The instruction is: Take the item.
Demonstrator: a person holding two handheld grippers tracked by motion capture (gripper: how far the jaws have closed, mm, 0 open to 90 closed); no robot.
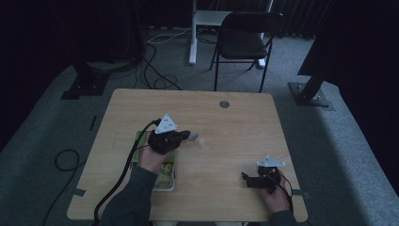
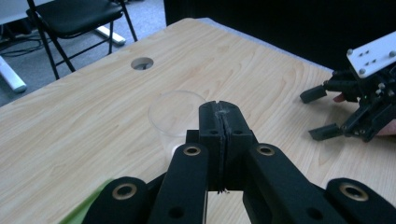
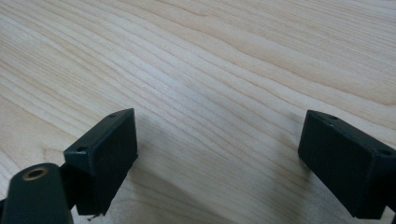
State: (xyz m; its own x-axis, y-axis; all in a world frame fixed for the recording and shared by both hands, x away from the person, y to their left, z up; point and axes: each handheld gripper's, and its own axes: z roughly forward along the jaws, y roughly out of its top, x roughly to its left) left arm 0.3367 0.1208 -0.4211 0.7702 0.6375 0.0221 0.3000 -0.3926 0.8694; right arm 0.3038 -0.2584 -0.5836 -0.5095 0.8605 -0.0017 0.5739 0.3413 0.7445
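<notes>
The left gripper [image 2: 219, 109], jaws pressed together on the near rim of a clear plastic cup [image 2: 175, 116], carries it mid-table (tilted, mouth pointing right) toward the right gripper [image 1: 249, 180], which waits spread wide at the near right edge.

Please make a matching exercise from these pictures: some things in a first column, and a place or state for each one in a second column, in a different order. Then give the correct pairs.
Column one:
1. left gripper
2. right gripper
3. clear plastic cup
4. black chair
5. tray

Column two:
a. on the floor beyond the far edge of the table
b. jaws wide apart, nothing between them
c. at the near left of the table, under the person's left forearm
d. jaws pressed together
e. just ahead of the closed jaws

Right pairs: 1-d, 2-b, 3-e, 4-a, 5-c
</notes>
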